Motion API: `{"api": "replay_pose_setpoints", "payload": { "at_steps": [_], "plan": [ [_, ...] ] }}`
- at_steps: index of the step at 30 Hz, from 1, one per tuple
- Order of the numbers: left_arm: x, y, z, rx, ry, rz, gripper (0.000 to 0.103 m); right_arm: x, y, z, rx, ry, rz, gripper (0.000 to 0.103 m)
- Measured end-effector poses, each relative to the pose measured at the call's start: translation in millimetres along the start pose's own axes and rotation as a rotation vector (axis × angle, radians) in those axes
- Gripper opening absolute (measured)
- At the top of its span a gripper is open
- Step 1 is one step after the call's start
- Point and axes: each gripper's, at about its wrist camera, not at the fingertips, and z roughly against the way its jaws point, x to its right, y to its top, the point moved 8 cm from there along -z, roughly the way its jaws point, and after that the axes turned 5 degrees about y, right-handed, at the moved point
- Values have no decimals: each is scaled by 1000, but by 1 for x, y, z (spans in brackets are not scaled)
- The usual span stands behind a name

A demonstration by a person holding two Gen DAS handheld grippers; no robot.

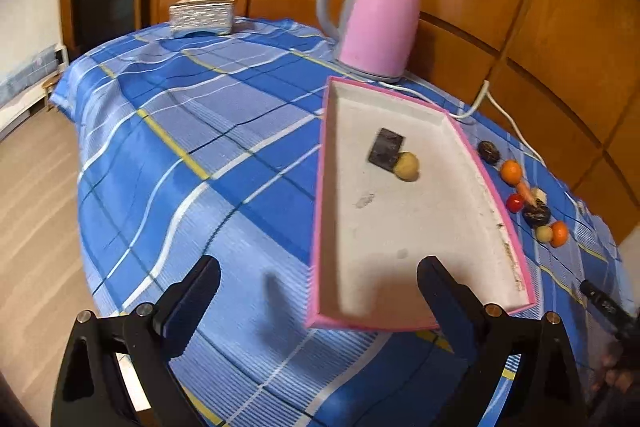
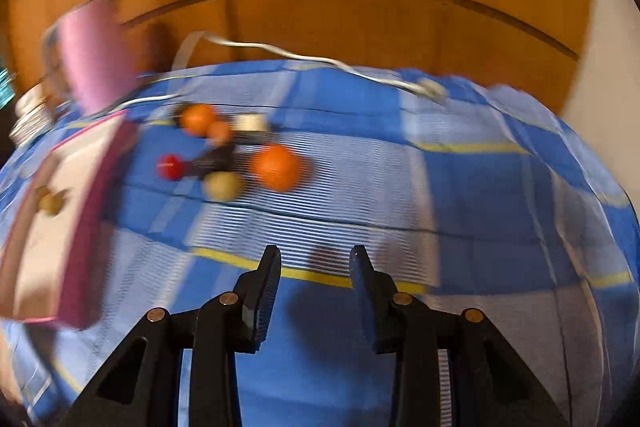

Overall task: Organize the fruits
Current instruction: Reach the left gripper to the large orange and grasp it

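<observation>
1. Your right gripper (image 2: 315,259) is empty, jaws a narrow gap apart, nothing btw them. It's low centre of the right wrist view, aimed at the fruit cluster above it. View is blurred, so slow down before you commit.
2. Fruit sits on the blue plaid cloth (image 2: 460,195), centre-left of that view: large orange (image 2: 276,166), pale round fruit (image 2: 221,185) just beside it, red one (image 2: 170,166) left of those, 2 more orange pieces (image 2: 197,118) and dark items behind. Exact types: can't tell.
3. Take the large orange or pale fruit 1st; they're nearest the fingers. Open wider before descending, as that gap looks too tight for the orange.
4. Come in from the open side so you don't knock neighbours; these look round and likely to roll.
5. Drop target is the pink-rimmed tray (image 1: 318,187), centre-right of the left wrist view. It already holds 1 yellowish fruit (image 1: 408,166) touching a dark square (image 1: 386,151).
6. Your left gripper (image 1: 318,273) has jaws wide apart, holding nothing, hovering over the tray's near end. Keep it clear of the drop path.
7. Mind the kettle (image 1: 376,15) and its white cord (image 1: 504,115) behind the fruit.
</observation>
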Motion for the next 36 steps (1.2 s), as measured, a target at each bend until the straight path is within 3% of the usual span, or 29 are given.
{"api": "replay_pose_setpoints", "payload": {
  "at_steps": [8, 14, 18, 20, 22, 24, 28, 36],
  "plan": [
    [36, 26, 4, 13, -91, -85, 98, 75, -17, -9, -6, -164, -193, 38],
    [80, 52, -6, -17, -173, -144, 92, 82, -18, -10, 22, -184, -197, 42],
    [121, 71, -20, -38, -237, -217, 82, 79, -18, -11, 25, -175, -197, 47],
    [138, 78, -30, -58, -258, -241, 73, 79, -18, -11, 25, -172, -194, 49],
    [158, 84, -46, -117, -290, -261, 54, 79, -17, -12, 26, -171, -191, 50],
    [175, 89, -63, -170, -314, -266, 47, 79, -16, -14, 27, -170, -188, 52],
    [209, 100, -86, -227, -355, -282, 45, 77, -16, -15, 29, -170, -182, 54],
    [259, 125, -126, -267, -356, -257, 46, 76, -16, -16, 32, -170, -173, 58]
  ]
}}
